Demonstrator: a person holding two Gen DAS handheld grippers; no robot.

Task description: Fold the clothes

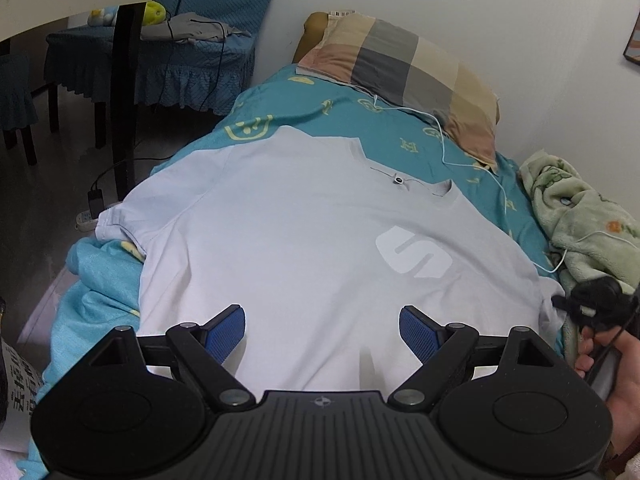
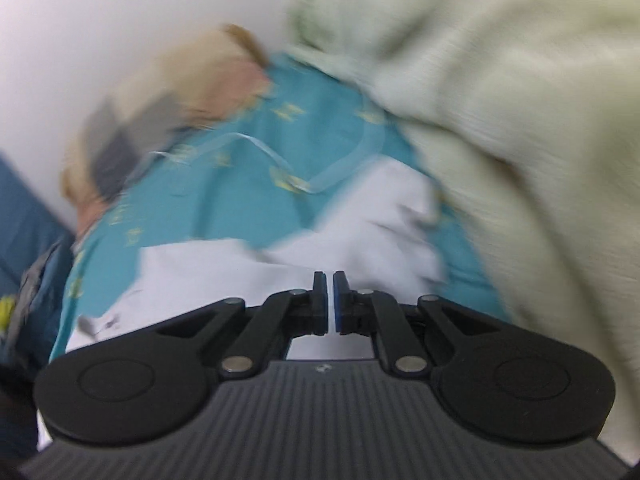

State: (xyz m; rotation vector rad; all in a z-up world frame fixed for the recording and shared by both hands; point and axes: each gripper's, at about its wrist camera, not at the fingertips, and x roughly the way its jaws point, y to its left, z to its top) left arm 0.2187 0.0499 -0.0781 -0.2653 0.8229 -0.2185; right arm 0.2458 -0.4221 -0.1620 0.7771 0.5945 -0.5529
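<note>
1. A pale lavender-white cotton T-shirt with a white S logo [image 1: 320,240] is seen spread front-up on a bed w/ a teal patterned bedsheet [image 1: 340,108]; collar points toward a checked beige-grey pillow [image 1: 408,60].
2. The left gripper [image 1: 322,332] is held wide apart just over the shirt's lower part, near the hem; nothing is between its blue pads [image 1: 226,330].
3. The right gripper [image 2: 330,300] is nearly closed, a thin slit left between the jaws. Whether cloth is pinched cannot be told: the right wrist view is motion-blurred. It sits over the shirt's right side, by the bunched right sleeve [image 2: 384,216].
4. Judged step: start of fold, shirt not yet folded; sleeve/side edge likely to be taken first.
5. To do it well, approx.:
   - the sleeve should be smoothed flat before it is folded in, since it looks crumpled;
   - hem and shoulder should be gripped at matching points so the fold line runs straight, parallel to the shirt's side;
   - only shirt fabric should be pinched, not the sheet under it.
6. Risks: a thin white cable [image 1: 444,148] lies beside the collar, and a fluffy pale green blanket [image 1: 580,208] crowds the shirt's right edge; both could be snagged. The blanket is best kept clear of the fold.
</note>
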